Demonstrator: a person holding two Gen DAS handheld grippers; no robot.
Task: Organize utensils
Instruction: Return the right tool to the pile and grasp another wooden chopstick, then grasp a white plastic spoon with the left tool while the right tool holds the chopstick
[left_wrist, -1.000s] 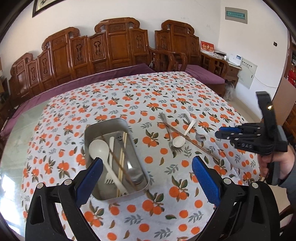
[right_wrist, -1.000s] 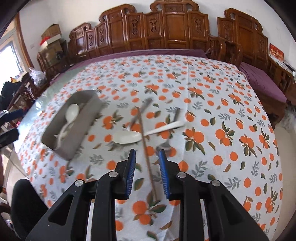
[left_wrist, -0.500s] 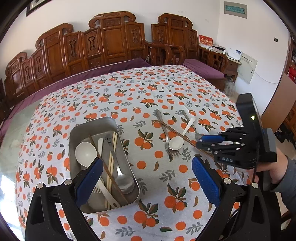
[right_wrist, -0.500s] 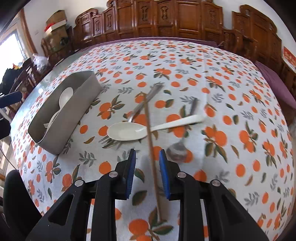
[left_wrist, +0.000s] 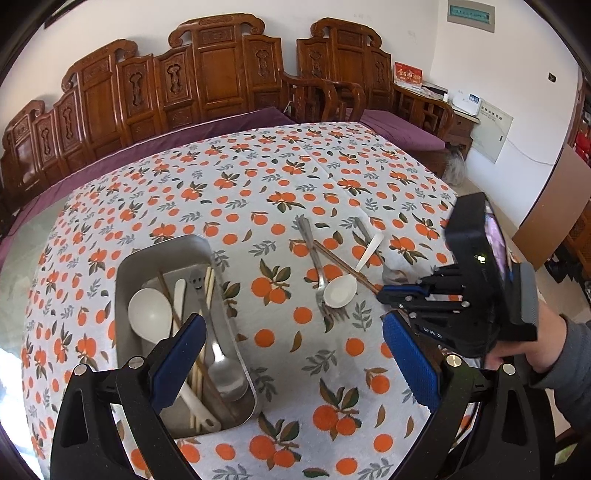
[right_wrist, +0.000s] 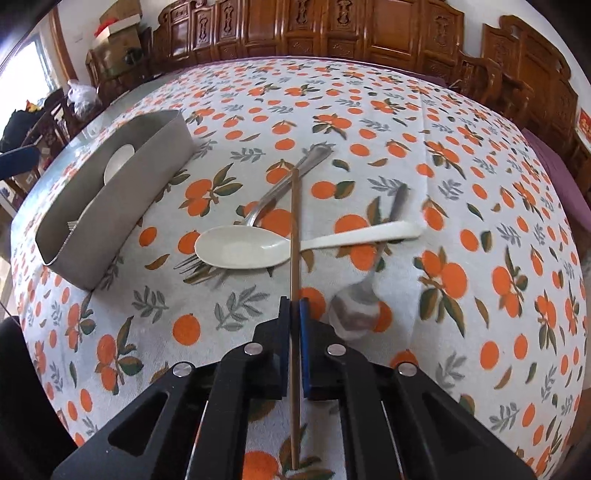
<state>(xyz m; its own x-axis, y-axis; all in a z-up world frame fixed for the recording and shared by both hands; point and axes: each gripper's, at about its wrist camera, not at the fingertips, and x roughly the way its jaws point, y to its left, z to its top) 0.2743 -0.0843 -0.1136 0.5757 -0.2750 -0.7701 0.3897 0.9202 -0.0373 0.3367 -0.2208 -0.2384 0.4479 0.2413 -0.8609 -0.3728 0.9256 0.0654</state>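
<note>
A metal tray holds a white spoon, a metal spoon, a fork and chopsticks; it also shows in the right wrist view. On the cloth lie a brown chopstick, a white spoon, a metal fork and a metal spoon. My right gripper is shut on the brown chopstick near its lower end; it also shows in the left wrist view. My left gripper is open and empty, above the tray's right edge.
The table has an orange-patterned cloth. Carved wooden chairs line the far side. A cabinet with boxes stands at the back left of the right wrist view.
My right gripper moved down and forward onto the brown chopstick and closed on it. The left gripper shifted slightly; the tray now sits further left in its view.
</note>
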